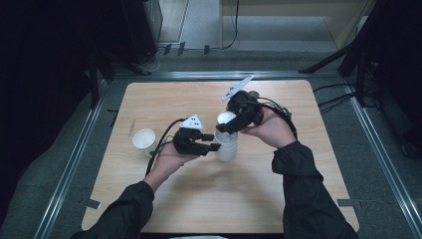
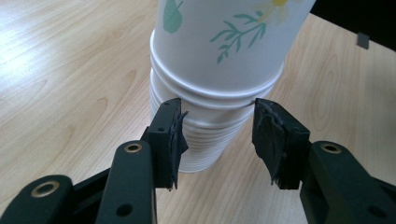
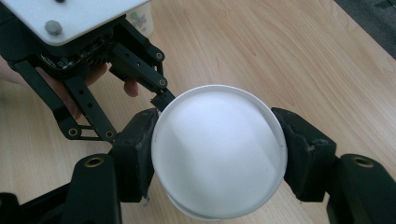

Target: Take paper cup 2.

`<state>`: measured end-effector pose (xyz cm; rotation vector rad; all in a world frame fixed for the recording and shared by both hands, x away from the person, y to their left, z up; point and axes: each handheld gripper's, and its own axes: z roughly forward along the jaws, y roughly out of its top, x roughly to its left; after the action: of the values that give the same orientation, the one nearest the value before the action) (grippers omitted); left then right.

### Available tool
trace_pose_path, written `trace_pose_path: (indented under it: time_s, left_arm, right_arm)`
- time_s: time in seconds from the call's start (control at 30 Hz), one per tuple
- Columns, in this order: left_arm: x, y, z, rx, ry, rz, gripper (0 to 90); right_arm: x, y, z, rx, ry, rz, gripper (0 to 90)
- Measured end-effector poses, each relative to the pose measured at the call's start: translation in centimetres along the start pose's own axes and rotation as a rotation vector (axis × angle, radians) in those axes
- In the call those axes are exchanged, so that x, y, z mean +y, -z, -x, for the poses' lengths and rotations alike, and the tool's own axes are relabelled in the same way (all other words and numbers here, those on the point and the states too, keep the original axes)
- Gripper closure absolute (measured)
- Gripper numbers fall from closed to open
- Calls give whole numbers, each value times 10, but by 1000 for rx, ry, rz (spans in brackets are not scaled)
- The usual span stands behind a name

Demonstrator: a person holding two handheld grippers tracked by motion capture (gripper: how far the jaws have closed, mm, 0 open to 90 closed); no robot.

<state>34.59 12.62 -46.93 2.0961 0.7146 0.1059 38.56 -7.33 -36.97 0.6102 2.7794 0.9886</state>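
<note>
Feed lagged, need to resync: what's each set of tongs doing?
Left tongs: shut on the cup stack.
Right tongs: shut on the top cup.

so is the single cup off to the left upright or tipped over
Upright: in the high view the single cup stands on the table with its open mouth facing up.

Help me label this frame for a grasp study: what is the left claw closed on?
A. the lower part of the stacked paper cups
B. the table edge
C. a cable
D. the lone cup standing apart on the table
A: the left claw clamps the ribbed lower stack of paper cups just under a rim, while the right claw grips the top cup.
</note>
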Motion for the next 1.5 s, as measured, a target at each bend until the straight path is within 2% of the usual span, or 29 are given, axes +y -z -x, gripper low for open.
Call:
trace_pose_path:
  time_s: [0.4, 0.47, 0.5, 0.53, 0.57, 0.73, 0.83, 0.9, 1.03, 1.3, 1.47, 1.5]
  left_arm:
    - [1, -2, 0, 7, 8, -11, 534]
    - [0, -3, 1, 21, 0, -22, 535]
    - [0, -5, 1, 42, -12, -42, 546]
    - [0, -5, 1, 36, -16, -50, 540]
    - [-1, -5, 0, 12, -1, -33, 536]
    - [0, 3, -1, -27, 9, 16, 524]
    - [2, 3, -3, -15, 30, 13, 486]
    - [1, 1, -3, -24, 36, 11, 476]
    - [2, -1, -1, -10, 28, -2, 516]
    - [2, -3, -1, -8, 22, -14, 537]
    - [1, -4, 0, -6, 21, -18, 538]
    - [1, -6, 1, 18, 12, -36, 540]
  right_arm:
    - [2, 0, -3, -17, 12, -12, 358]
    - [2, 1, -3, -23, 11, -12, 358]
    - [2, 1, -3, -20, 12, -10, 357]
    - [2, 2, -2, -4, 2, 5, 357]
    - [3, 4, -2, 1, -4, 10, 356]
    - [1, 4, 1, -5, -9, 7, 356]
    - [0, 2, 1, 7, -19, 12, 357]
    - [1, 2, 1, 18, -27, 14, 359]
    - [1, 1, -1, 0, -14, 3, 359]
    - [3, 0, -5, -22, 15, -12, 359]
    - [3, 1, -5, -29, 12, -11, 359]
    - [3, 1, -4, -26, 12, -9, 358]
